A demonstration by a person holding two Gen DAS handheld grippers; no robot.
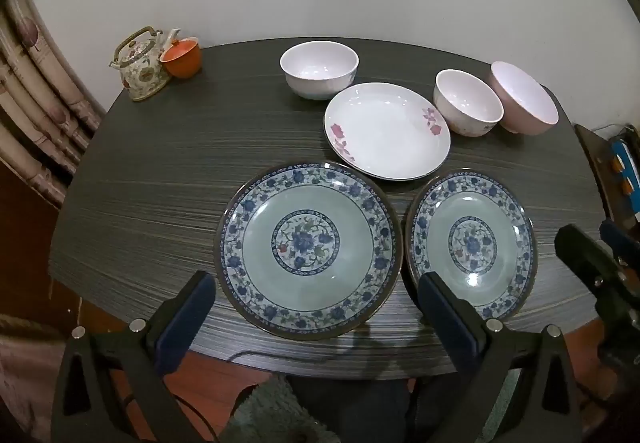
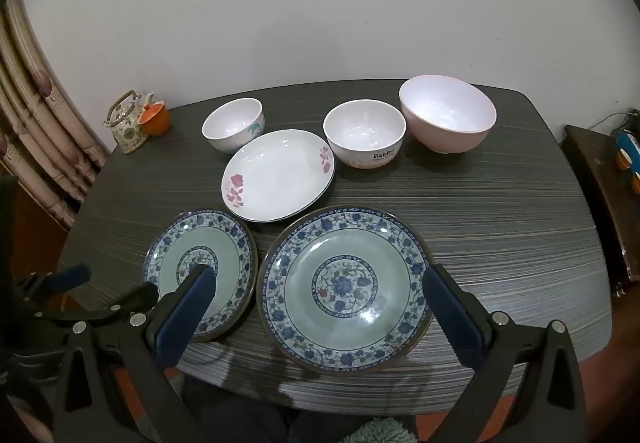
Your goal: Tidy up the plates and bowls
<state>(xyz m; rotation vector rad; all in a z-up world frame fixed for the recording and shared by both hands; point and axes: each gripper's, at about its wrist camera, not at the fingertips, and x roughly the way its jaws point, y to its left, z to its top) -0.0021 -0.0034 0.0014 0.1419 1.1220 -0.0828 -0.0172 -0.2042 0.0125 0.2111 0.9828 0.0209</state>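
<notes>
I observe a dark worktop point(image 2: 500, 211) with a striped woodgrain finish and rounded corners, set against a pale wall. Along its near edge lie two blue-patterned plates with green centres: the left patterned plate point(image 1: 306, 249) and the right patterned plate point(image 2: 344, 289), just beside each other. Behind them lies a white plate with pink flowers point(image 2: 278, 175). The far row holds a white bowl point(image 2: 233, 125) at left, a lettered white bowl point(image 2: 364, 133) and a larger pink bowl point(image 2: 448, 119) at right. At the far-left corner stand a floral teapot point(image 1: 140, 69) and an orange cup point(image 1: 182, 57), touching.
</notes>
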